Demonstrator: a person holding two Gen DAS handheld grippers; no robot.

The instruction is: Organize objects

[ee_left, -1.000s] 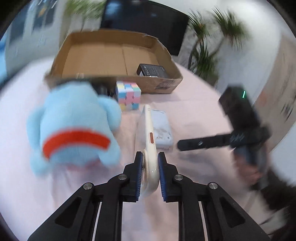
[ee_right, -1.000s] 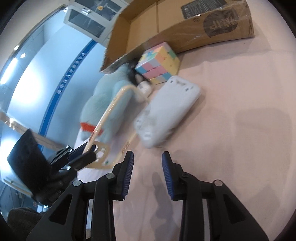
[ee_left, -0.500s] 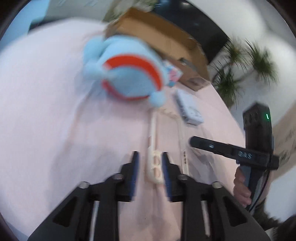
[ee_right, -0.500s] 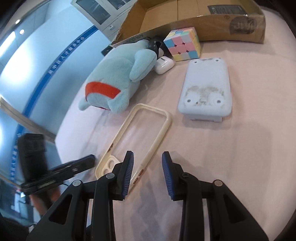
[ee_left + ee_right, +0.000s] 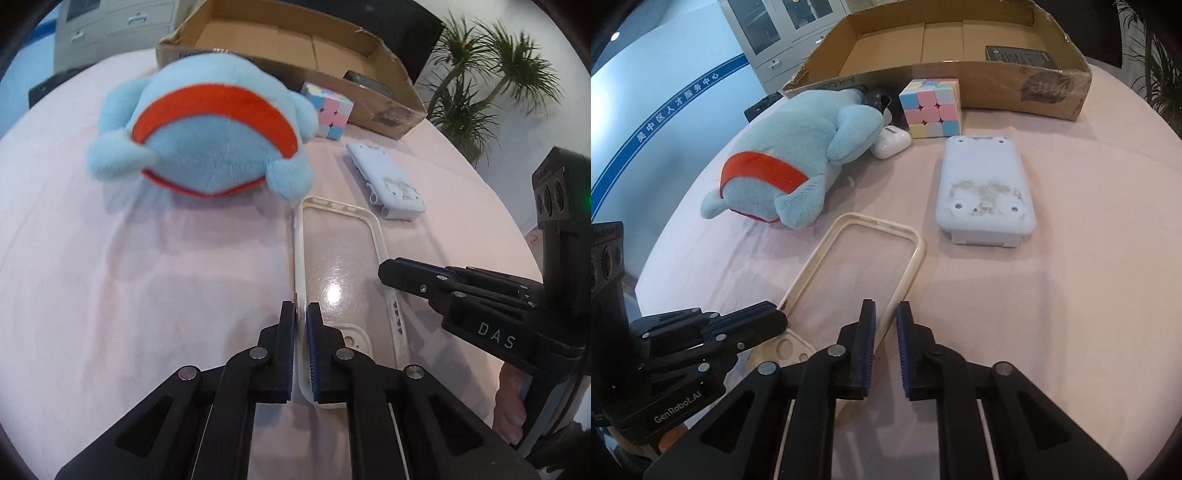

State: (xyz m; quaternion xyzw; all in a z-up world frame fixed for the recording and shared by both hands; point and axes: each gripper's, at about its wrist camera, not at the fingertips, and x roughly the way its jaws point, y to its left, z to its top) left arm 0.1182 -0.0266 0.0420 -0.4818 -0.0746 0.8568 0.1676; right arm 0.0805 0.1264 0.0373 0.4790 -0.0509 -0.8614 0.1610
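From our left wrist view, our left gripper [image 5: 303, 314] is clamped on the near left rail of the phone case [image 5: 338, 266], which lies flat on the pink cloth [image 5: 110, 295] near the plush toy [image 5: 207, 129]. That thin rail could flex and slip free if lifted.

Our right wrist view shows our right gripper [image 5: 885, 317] pinching the case's right rail. Only here do we see the earbud case [image 5: 891, 141].
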